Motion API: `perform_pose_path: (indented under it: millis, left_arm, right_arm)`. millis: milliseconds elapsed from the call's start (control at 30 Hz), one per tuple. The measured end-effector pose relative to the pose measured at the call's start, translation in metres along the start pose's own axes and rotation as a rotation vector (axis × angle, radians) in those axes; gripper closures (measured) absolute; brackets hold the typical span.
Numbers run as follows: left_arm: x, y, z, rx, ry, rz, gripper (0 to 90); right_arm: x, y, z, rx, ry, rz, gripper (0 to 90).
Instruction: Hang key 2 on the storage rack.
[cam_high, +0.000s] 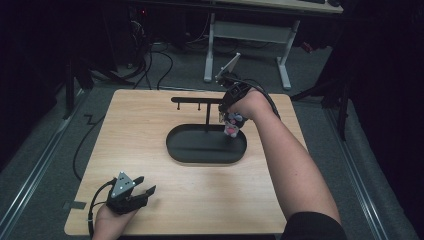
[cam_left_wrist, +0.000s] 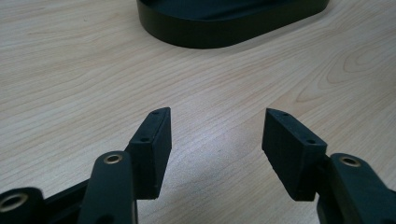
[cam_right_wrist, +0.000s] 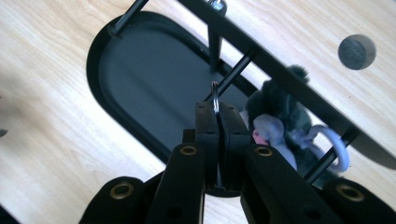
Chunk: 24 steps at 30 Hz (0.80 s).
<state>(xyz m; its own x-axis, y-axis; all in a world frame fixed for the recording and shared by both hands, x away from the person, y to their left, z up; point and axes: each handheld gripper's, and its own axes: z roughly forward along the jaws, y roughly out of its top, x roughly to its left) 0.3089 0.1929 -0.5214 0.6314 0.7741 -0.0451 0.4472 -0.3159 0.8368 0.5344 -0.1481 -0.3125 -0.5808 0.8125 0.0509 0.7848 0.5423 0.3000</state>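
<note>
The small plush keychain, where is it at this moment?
In the high view the plush keychain hangs under the right gripper, above the right end of the black oval tray, beside the hanger stand's crossbar.

A lab or recording workspace rather than a home: a bare light-wood table (cam_high: 150, 150) stands on grey carpet (cam_high: 185, 70) in a darkened room. Beyond the table's far edge is a white-framed height-adjustable desk (cam_high: 250, 30), with loose black cables (cam_high: 160, 60) trailing over the floor near it. Metal floor rails (cam_high: 35, 165) run along both sides, past the table's left and right edges
</note>
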Motion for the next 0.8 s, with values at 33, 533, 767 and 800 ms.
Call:
perform_pose_path:
  millis: [33,533,767,800]
  left_arm:
    - [0.000,0.000,0.000,0.001,0.000,0.000,43.0]
    - [0.000,0.000,0.001,0.007,-0.004,0.008,43.0]
    - [-0.003,0.001,0.003,0.010,-0.007,0.022,42.8]
    - [-0.004,0.002,0.003,0.014,-0.012,0.025,42.7]
  right_arm:
    - [-0.001,0.001,0.001,-0.004,-0.006,-0.007,88.7]
    - [0.001,-0.003,-0.004,-0.055,-0.039,0.012,82.6]
    - [0.011,-0.027,-0.006,-0.084,-0.010,0.015,75.6]
    - [0.013,-0.031,-0.005,-0.090,-0.003,0.015,73.9]
